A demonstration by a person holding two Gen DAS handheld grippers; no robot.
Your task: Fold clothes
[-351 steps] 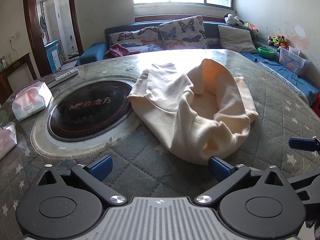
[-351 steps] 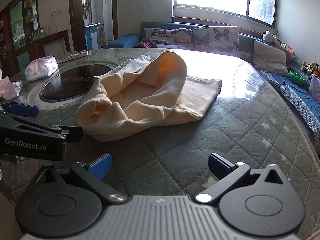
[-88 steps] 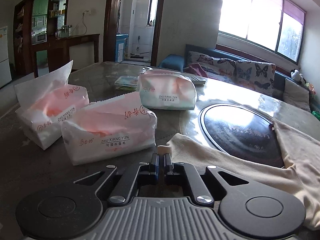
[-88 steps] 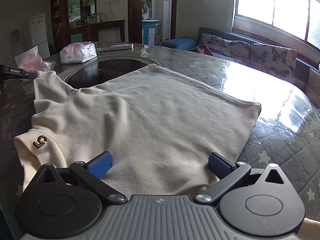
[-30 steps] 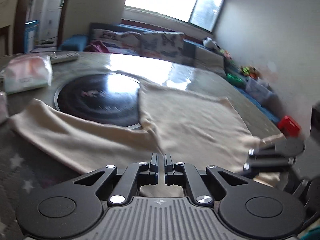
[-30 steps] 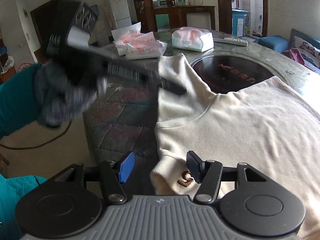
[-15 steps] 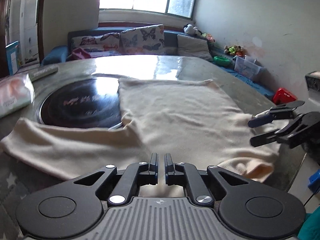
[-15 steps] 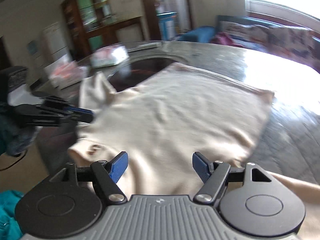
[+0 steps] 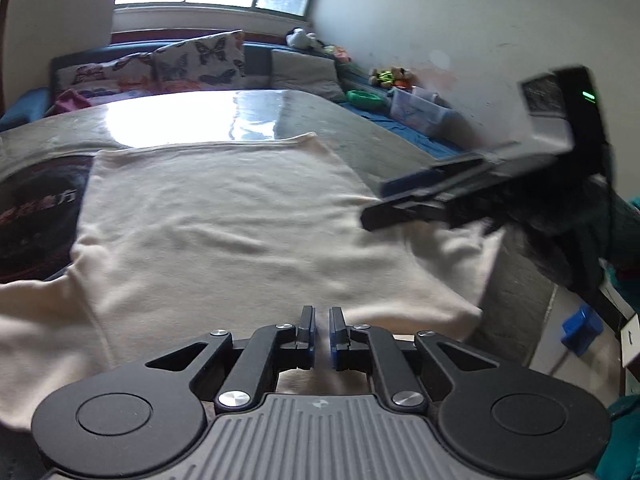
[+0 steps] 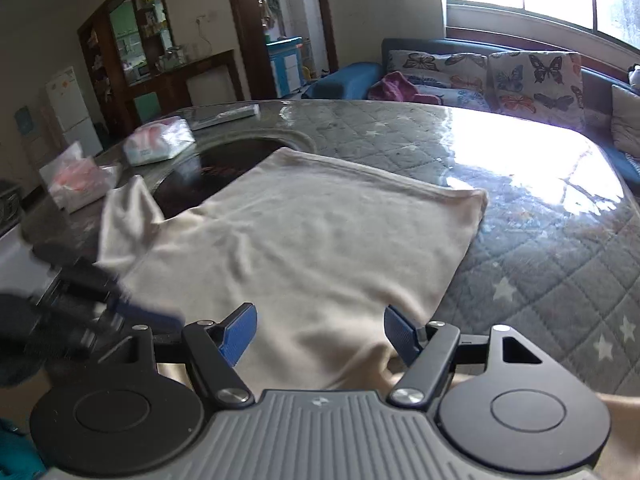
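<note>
Right wrist view: the right gripper [image 10: 320, 330] is spread wide at lower centre; the shirt [image 10: 312, 240] could be bunched by a careless pinch.

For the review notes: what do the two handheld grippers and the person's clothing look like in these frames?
Both grippers, left and right, are matte black linkages with round pivot discs, silver screws and a ribbed grey body. The fingers carry blue pads. Seen from the left wrist camera, the right unit has a grey block with a small green light. The person wears a teal sleeve and a dark glove.
</note>
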